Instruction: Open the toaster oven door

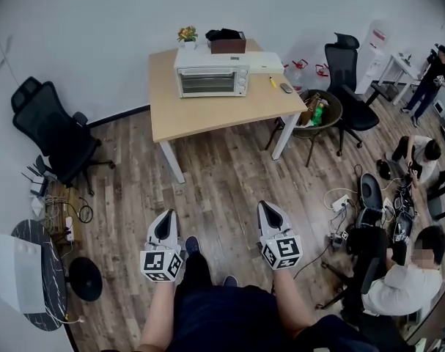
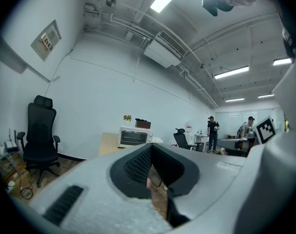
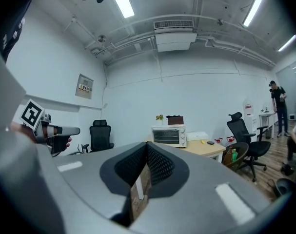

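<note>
Head view: toaster oven [image 1: 211, 79] sits at the back of the tabletop [image 1: 207, 116], close to the wall, door shut, front facing me. On its top are a small potted plant [image 1: 187, 34] and a dark box [image 1: 228, 43]; a flat white box [image 1: 266, 62] is just beside it on the right. A yellow item [image 1: 273, 82] and a dark remote [image 1: 286, 88] lie near the right edge of the tabletop.

Both tools are well apart from the oven, held low over the wood floor [image 1: 222, 174] and pointed toward the table. Left hand-held gripper [image 1: 164, 226]: in the left gripper view the jaws are drawn together at the tips, gripping nothing, with only floor showing through the slit. Right hand-held gripper [image 1: 272, 215]: same in the right gripper view, jaws together and holding nothing.

Black office chair [image 1: 50, 134] stands left of the table, a second office chair [image 1: 350, 79] right of it. People sit and stand at the far right of the room.
</note>
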`<state>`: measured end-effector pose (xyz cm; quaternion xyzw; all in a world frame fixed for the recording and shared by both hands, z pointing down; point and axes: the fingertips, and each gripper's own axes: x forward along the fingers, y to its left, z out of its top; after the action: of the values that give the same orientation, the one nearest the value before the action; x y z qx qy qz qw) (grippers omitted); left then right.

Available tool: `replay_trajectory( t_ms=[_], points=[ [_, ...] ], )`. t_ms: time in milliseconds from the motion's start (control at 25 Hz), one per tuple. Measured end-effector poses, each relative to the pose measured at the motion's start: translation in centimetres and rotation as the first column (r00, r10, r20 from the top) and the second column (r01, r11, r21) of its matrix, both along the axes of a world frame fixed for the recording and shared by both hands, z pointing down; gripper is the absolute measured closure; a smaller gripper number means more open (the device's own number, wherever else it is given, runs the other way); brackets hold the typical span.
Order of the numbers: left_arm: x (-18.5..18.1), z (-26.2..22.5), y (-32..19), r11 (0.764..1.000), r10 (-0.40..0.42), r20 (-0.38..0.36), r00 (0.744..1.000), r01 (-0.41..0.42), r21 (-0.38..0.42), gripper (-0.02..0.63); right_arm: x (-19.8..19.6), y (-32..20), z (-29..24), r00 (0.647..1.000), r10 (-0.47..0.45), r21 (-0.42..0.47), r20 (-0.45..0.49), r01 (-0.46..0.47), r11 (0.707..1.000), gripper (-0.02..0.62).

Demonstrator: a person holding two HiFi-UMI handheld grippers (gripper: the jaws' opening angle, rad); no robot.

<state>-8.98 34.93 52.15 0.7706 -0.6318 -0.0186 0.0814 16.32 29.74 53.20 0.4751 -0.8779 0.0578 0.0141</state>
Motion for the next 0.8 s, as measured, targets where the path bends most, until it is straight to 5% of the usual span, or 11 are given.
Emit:
replay_trajectory(
  t_ms=[800],
  points=[
    [-7.1, 0.9, -10.1, 1.0, -0.002, 0.027, 1.0, 0.002, -0.025, 0.609, -3.2, -10.3, 1.9, 0.998, 0.067, -0.05, 0.019, -0.066, 0.997, 0.584]
  ],
)
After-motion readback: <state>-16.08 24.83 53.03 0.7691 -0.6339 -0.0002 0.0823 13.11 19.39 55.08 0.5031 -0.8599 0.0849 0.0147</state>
